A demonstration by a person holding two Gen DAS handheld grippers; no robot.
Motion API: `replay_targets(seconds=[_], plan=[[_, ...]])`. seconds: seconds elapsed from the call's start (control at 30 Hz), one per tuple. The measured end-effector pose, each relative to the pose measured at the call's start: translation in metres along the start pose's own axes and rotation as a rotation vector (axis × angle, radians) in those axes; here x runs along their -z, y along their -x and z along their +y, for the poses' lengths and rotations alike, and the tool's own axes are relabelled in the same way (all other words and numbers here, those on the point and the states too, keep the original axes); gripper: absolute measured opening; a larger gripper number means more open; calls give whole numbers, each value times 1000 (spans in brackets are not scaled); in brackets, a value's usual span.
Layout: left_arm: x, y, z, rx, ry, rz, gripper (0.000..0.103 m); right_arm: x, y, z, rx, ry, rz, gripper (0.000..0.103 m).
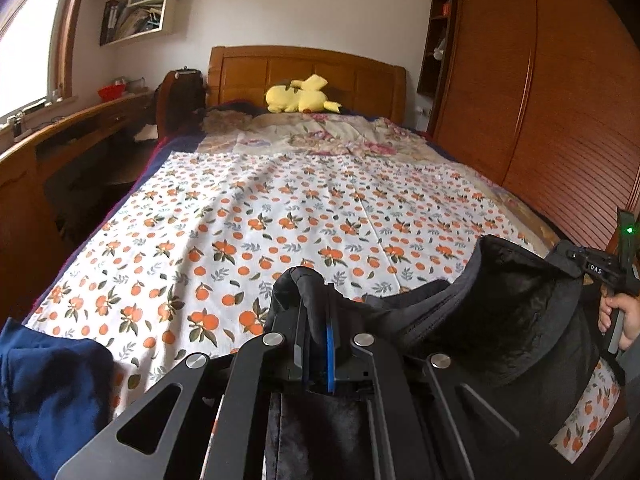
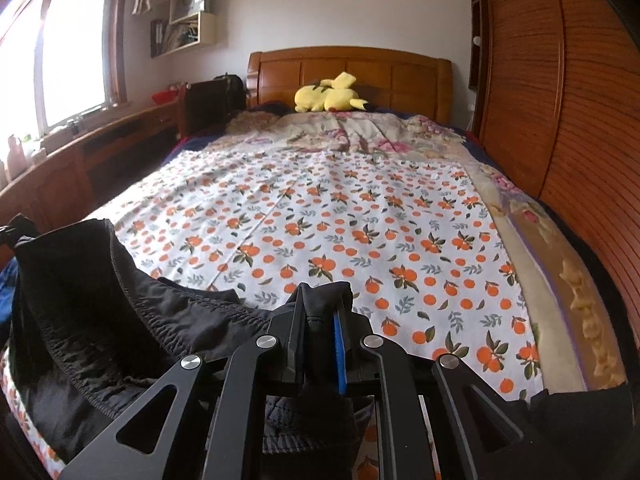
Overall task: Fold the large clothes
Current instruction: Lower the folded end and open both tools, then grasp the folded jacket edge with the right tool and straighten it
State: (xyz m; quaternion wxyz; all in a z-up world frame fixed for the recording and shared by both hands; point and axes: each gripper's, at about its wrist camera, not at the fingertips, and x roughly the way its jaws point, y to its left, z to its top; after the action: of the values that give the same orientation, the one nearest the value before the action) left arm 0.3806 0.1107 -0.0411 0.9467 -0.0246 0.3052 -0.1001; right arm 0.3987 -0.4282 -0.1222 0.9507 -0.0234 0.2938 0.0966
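Observation:
A large black garment (image 1: 500, 320) with an elastic waistband hangs stretched between both grippers over the near end of the bed. In the left wrist view my left gripper (image 1: 316, 312) is shut on one bunched edge of it, cloth poking up between the fingers. The right gripper (image 1: 600, 276) shows at the far right, held by a hand (image 1: 620, 316). In the right wrist view my right gripper (image 2: 322, 316) is shut on the other edge of the black garment (image 2: 100, 320), which sags away to the left.
The bed carries a white sheet with orange fruit print (image 1: 300, 220) (image 2: 340, 232). A yellow plush toy (image 1: 300, 96) (image 2: 328, 96) lies by the wooden headboard. A wooden wardrobe (image 1: 540, 100) stands right, a desk (image 1: 60, 140) left. A blue cloth (image 1: 52, 392) lies near left.

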Motion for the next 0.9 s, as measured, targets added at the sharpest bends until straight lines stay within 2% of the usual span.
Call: replay_targets(seconds=[0.07,0.17,0.2,0.23,0.27,0.3,0.4,0.57,0.9], plan=[[6,-7,1,4,2,22,13,4,-9,0,-1,-7,20,11],[22,-25,0,12,-14,107,33,10,-21,1,3,-9,53,19],[29,-30,-1,4,-20,128,43,13,-24,3,10,-4,59,27],[38,-32,-4,-28,-42,135,68,14,-25,4,13,0,64,45],[44,-33,-6,-47,-61,134,81,16,-26,7,41,8,62,56],[51,-33,-7,-58,-81,138,81,17,-24,8,69,12,50,66],[69,-34,-9,-70,-103,168,81,18,-21,8,58,0,46,66],[88,-25,-16,-66,-117,171,81,19,-12,23,19,16,37,65],[100,-11,-45,23,-112,113,87,31,-34,102,-122,91,126,56]])
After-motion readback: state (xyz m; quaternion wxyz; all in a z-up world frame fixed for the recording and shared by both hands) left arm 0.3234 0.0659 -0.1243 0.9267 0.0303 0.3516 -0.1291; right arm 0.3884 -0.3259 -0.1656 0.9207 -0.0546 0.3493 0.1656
